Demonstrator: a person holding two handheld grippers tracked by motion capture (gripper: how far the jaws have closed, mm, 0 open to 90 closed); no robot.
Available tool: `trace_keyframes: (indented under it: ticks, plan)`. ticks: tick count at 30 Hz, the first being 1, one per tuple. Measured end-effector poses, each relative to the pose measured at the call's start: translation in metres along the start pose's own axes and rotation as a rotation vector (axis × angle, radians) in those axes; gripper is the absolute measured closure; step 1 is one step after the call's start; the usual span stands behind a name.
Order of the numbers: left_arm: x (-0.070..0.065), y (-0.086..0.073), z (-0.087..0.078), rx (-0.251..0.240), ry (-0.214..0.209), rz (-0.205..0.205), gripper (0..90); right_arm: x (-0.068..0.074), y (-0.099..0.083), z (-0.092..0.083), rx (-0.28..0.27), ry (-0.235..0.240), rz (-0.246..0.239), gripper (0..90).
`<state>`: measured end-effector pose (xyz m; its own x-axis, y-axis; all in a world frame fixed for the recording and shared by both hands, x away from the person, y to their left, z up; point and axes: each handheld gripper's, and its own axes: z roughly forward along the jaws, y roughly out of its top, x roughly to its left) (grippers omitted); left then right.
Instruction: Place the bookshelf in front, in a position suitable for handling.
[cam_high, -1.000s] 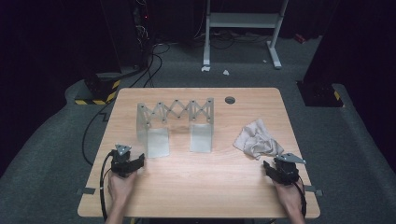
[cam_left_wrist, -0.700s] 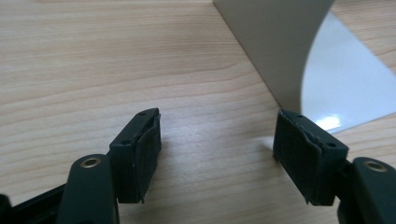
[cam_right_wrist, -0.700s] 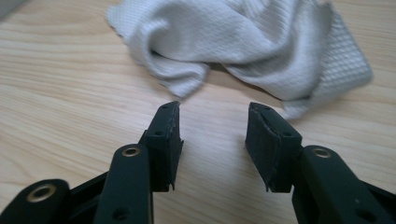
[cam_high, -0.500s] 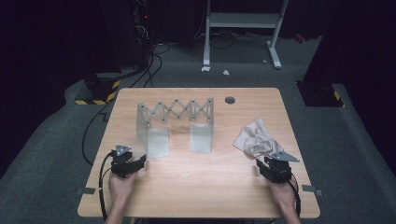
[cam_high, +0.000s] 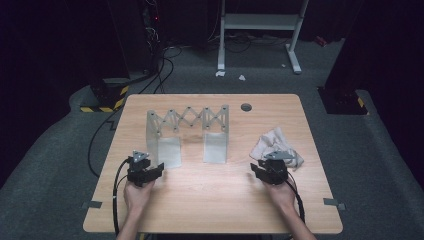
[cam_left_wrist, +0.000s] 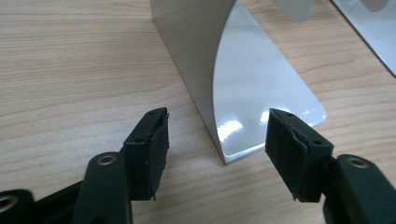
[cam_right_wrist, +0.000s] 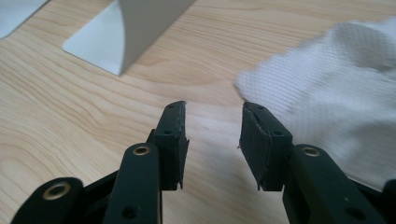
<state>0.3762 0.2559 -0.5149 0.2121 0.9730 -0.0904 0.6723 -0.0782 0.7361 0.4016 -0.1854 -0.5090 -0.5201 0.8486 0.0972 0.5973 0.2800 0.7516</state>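
Grey metal expanding rack (cam_high: 187, 135) upright mid-table, 2 flat feet forward; crumpled white cloth (cam_high: 276, 145) to its right.

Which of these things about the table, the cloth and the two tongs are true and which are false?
1. The white cloth lies on the right part of the wooden table. True.
2. The right tongs are squeezing the cloth. False: their jaws stand apart with nothing between them, and the cloth lies just beside them.
3. The folding metal rack stands upright on the table. True.
4. The left tongs hold the rack's foot plate. False: the jaws stand open in front of its corner and do not touch it.
5. The cloth hangs over the rack. False: it lies crumpled on the table, apart from the rack.
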Motion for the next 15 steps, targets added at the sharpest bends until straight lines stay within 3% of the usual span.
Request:
trace_keyframes:
  ticks: [3,6,8,15]
  plan:
    - [0.0,0.002,0.001,-0.005,0.004,-0.007,43.3,0.006,0.005,0.01,0.008,0.022,-0.005,60.0]
    - [0.0,0.005,0.004,-0.012,0.002,-0.015,48.6,0.021,0.013,0.029,0.02,0.062,-0.009,58.9]
    - [0.001,0.007,0.008,-0.019,-0.017,-0.026,53.0,0.028,0.019,0.037,0.021,0.075,-0.016,58.9]
    - [0.002,0.009,0.011,-0.019,-0.049,-0.051,68.1,0.043,0.034,0.057,0.002,0.092,0.026,58.7]
